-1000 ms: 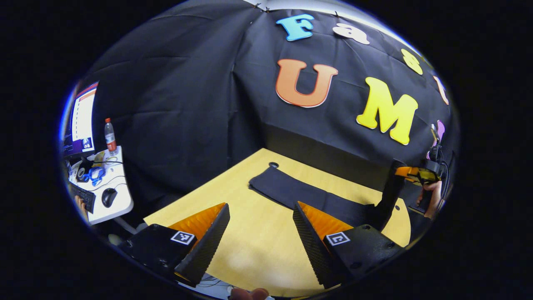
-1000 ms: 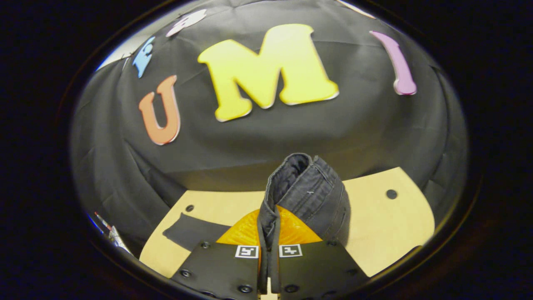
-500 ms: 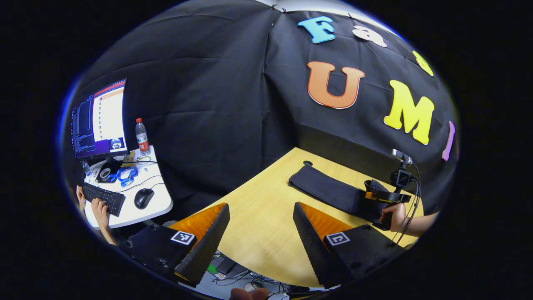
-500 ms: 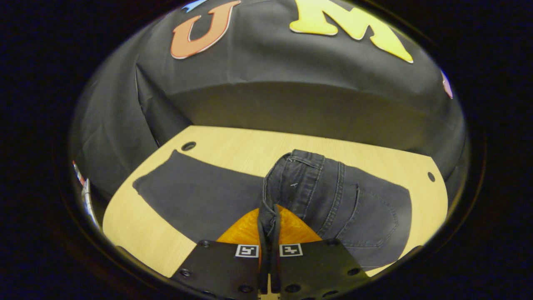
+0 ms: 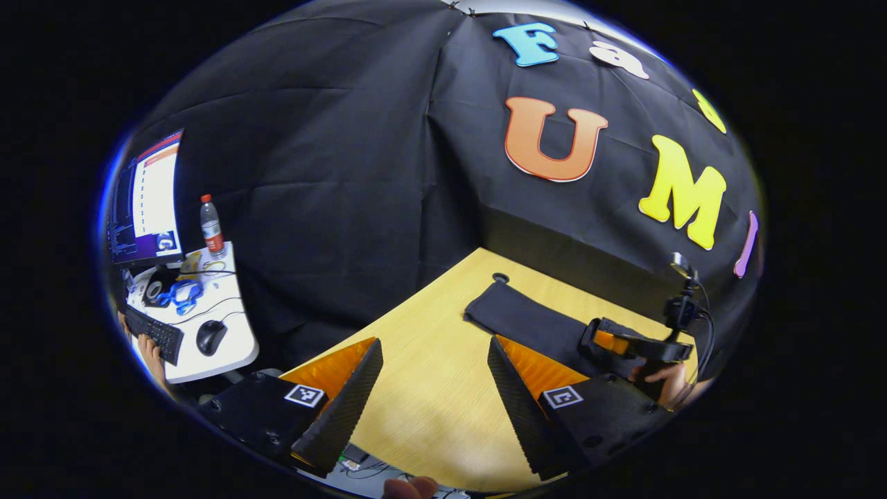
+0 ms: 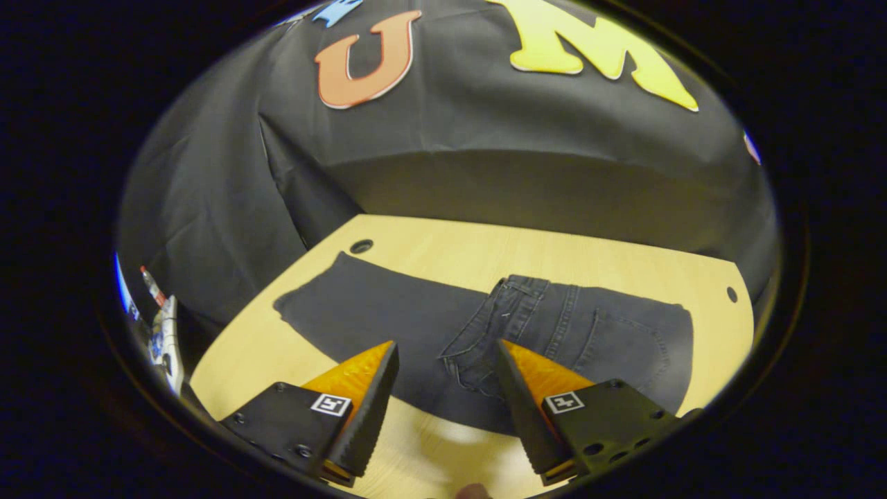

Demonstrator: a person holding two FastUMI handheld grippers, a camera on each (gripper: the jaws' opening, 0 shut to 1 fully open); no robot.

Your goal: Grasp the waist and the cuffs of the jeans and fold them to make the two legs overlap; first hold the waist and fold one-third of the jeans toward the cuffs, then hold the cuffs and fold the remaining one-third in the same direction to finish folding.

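Dark grey jeans (image 6: 575, 339) lie on the wooden table (image 6: 485, 253), legs stacked. The waist (image 6: 516, 298) is folded over onto the legs, and the cuffs (image 6: 312, 301) are at the left end by a table hole. My right gripper (image 6: 447, 344) is open just above the near edge of the folded waist, with nothing between its fingers. My left gripper (image 5: 435, 343) is open and empty over bare table (image 5: 429, 395), short of the jeans (image 5: 520, 319). In the left gripper view, the right gripper (image 5: 627, 341) sits over the jeans' right end, held by a hand (image 5: 672, 384).
Black cloth walls close the back and left of the table. Cable holes (image 6: 361, 246) (image 6: 727, 294) mark the far corners. Left of the table, a white side desk (image 5: 208, 346) carries a monitor (image 5: 145, 197), a bottle (image 5: 210, 225), a mouse and a keyboard with a person's hand on it.
The right gripper has opened and let go of the waist, which now lies folded onto the legs. The right gripper drew back a little. My left gripper stayed open.
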